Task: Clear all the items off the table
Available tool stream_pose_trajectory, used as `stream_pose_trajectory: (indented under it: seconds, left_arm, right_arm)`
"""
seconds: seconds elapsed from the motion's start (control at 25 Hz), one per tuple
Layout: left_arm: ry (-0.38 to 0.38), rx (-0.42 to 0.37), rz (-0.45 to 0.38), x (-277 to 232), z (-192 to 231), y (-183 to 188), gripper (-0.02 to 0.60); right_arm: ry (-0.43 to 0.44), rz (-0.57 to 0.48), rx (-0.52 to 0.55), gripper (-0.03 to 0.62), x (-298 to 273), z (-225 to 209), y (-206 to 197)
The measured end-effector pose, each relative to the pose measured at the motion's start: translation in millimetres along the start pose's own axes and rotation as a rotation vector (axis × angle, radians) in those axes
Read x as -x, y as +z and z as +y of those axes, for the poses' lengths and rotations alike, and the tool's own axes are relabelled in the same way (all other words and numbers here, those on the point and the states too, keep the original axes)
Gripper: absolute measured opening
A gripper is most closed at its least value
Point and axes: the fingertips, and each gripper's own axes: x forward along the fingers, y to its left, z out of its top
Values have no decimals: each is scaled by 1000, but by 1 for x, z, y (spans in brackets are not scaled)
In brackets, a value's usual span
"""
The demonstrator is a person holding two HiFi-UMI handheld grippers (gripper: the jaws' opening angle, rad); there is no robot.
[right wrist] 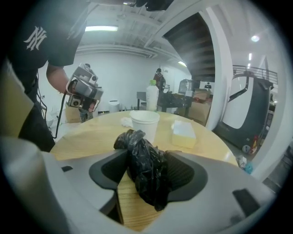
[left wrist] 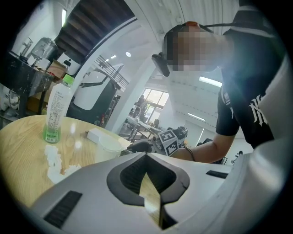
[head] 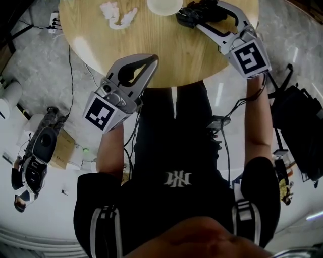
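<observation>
Head view: right gripper (head: 187, 19) reaches over the far part of the round table (head: 181, 55), jaws around a crumpled black bag (head: 198, 11) just beside a white cup (head: 164, 5). Left gripper (head: 153, 59) hangs at the near rim, tips together. White tissue scraps (head: 117, 15) lie far left

Left gripper view: jaws meet at the tips, nothing between them. A green-capped bottle (left wrist: 57, 109) stands upright beyond the scraps

Right gripper view: pads press both flanks of the bag. It is glossy, wrinkled, soft-looking film, bunched at the top. A pale box (right wrist: 184, 133) lies behind, right of the cup

Judgement: bag pick-up in hand. Next move calls for a firm squeeze, then a lift clear of the cup, as thin film may slip
</observation>
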Motion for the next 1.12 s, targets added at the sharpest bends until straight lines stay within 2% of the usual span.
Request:
stream_pose_trajectory:
  seconds: [0.24, 0.44, 0.68, 0.92, 1.12]
  left_arm:
    - [-46, -18, 1, 3, -18, 0, 12]
    - [-114, -37, -1, -1, -46, 5, 12]
    - [-198, -48, -15, -32, -94, 7, 12]
    - [-252, -38, -13, -72, -128, -3, 12]
    - [-304, -27, -3, -148, -201, -20, 12]
  right_arm:
    - [-63, -23, -6, 261, 26, 10, 17]
    - [-131, -44, -10, 255, 56, 20, 32]
    - [-235, -112, -56, 249, 126, 24, 40]
    - [-334, -162, -171, 245, 178, 13, 7]
    - [-394, -181, -209, 242, 257, -13, -63]
